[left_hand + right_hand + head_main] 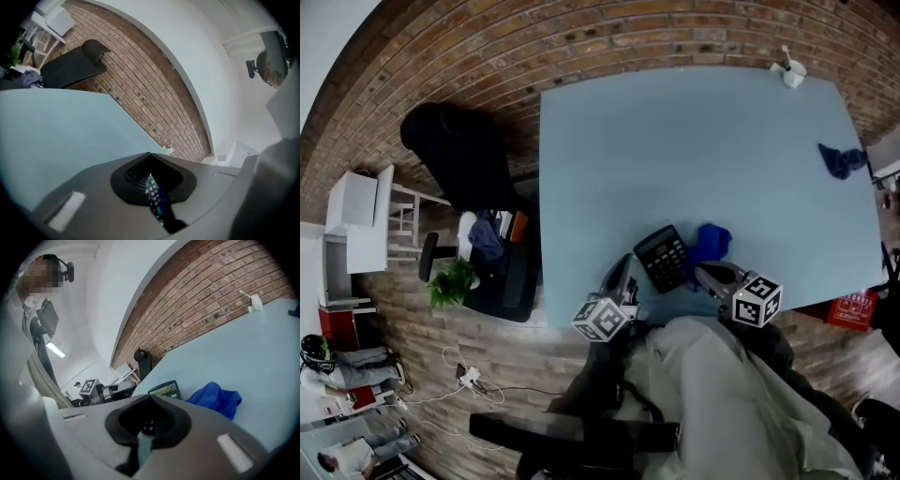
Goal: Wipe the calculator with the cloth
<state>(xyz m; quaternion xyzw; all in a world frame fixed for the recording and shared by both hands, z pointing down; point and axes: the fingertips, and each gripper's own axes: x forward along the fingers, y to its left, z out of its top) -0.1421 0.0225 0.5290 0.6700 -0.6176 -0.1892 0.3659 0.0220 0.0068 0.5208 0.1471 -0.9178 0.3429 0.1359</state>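
The left gripper (150, 154) was seen fully closed, its jaw tips met and nothing clamped. Only a few keys of the flat black plastic calculator (662, 258) were glimpsed through the hollow behind the tips, so the calculator was judged to lie just ahead of and below it. The right gripper (150, 397) was likewise shut and empty. The calculator's display lay just ahead of it and the crumpled bright-blue cloth (710, 242) ahead to its right, seemingly touching the calculator. The cloth was held by neither tool, which would fit a moment ahead of the wiping or one after the cloth was laid down. Any grasp of the cloth would call for parted jaws.
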